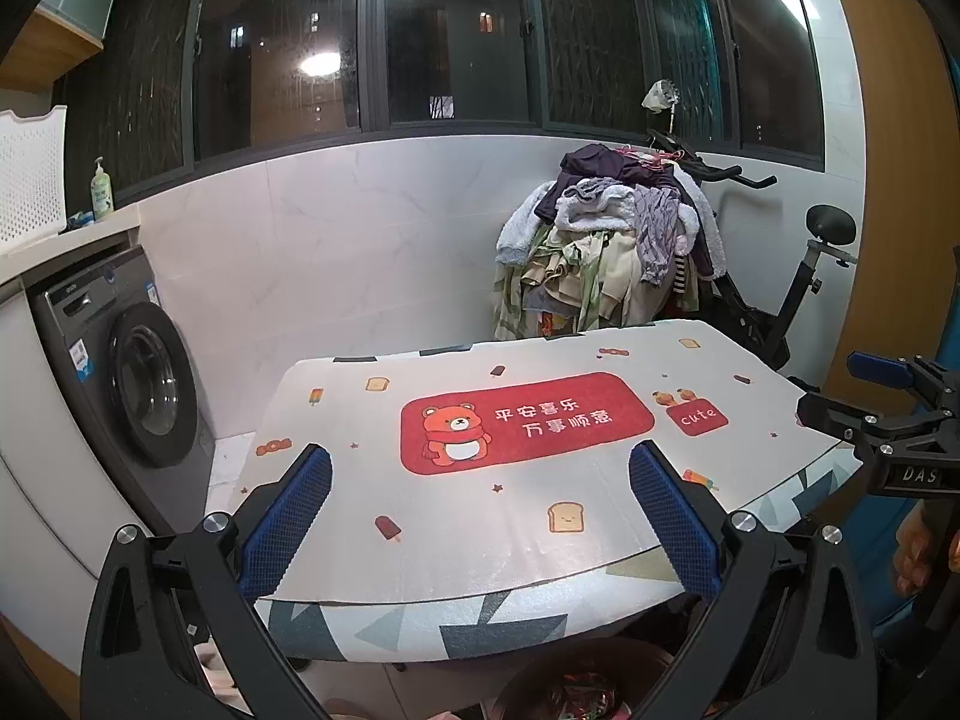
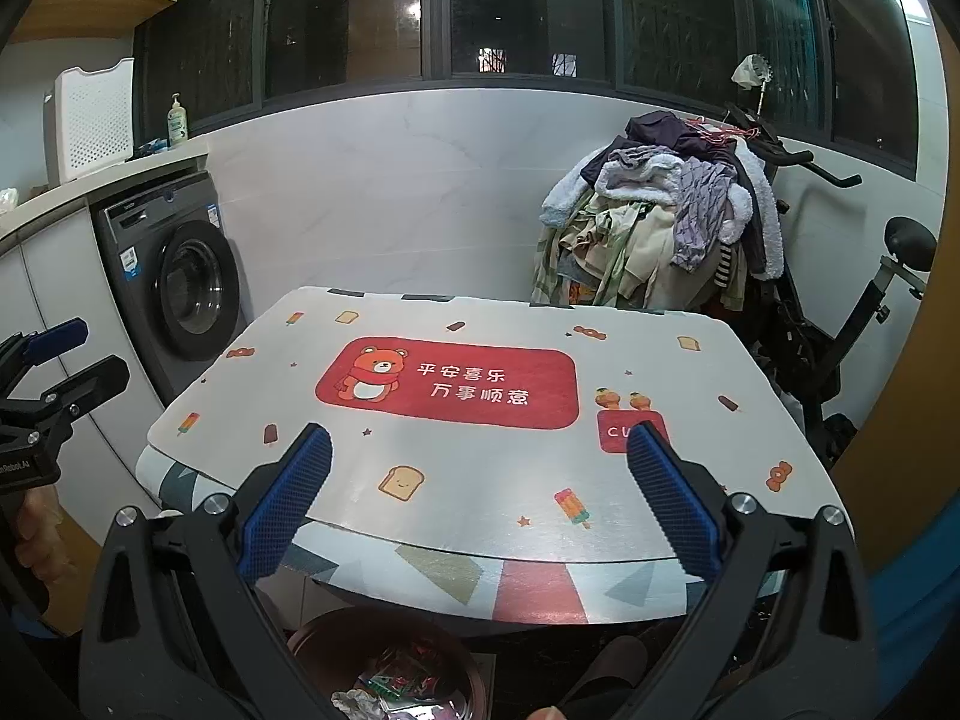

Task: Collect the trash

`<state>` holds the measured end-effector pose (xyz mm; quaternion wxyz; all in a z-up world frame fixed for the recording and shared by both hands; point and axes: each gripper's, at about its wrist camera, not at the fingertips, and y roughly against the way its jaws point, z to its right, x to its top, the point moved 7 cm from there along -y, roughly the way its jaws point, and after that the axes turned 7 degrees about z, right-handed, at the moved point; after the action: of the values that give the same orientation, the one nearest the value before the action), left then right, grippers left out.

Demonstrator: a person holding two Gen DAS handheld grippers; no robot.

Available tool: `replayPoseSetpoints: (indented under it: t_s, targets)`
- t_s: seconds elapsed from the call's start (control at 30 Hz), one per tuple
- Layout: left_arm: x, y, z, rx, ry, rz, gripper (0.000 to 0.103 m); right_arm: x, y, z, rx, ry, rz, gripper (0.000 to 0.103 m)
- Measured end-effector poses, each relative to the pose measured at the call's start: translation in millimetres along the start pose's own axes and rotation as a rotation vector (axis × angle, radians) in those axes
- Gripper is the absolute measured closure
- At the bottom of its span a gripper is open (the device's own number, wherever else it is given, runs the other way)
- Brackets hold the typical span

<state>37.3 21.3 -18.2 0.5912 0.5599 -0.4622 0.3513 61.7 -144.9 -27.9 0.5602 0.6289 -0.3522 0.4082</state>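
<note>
Left wrist view: left gripper (image 1: 480, 510) held level over the near edge of the table (image 1: 540, 540), jaws wide apart and empty; bin (image 1: 576, 690) on the floor below, colourful wrappers inside. Right wrist view: right gripper (image 2: 480, 510) likewise spread and empty above the table edge, same bin (image 2: 384, 660) underneath with crumpled paper and wrappers.

On the table mat (image 1: 480, 516) we can read white Chinese words on the big red patch (image 1: 528, 420) beside the bear: 平安喜乐 on top, 万事顺意 under it. A small red patch (image 1: 698, 418) says "cute"; in the right wrist view we see only "cu". The right gripper (image 1: 888, 414) body shows "DAS". The left gripper (image 2: 57, 366) body has small white letters ending in "Robot.AI". The washing machine (image 1: 129, 360) stickers are too small to read.
</note>
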Motion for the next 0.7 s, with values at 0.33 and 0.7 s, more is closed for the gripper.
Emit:
replayPoseSetpoints:
  t_s: [0.33,0.7]
  targets:
    - [5.3,3.1,-4.2,0.016,-0.011,0.027,0.006,0.7,-0.1,0.5,-0.001,0.000,0.001,0.006]
    - [6.0,5.3,-4.1,0.027,-0.019,0.028,0.006,0.7,0.1,2.0,-0.002,0.000,0.000,0.006]
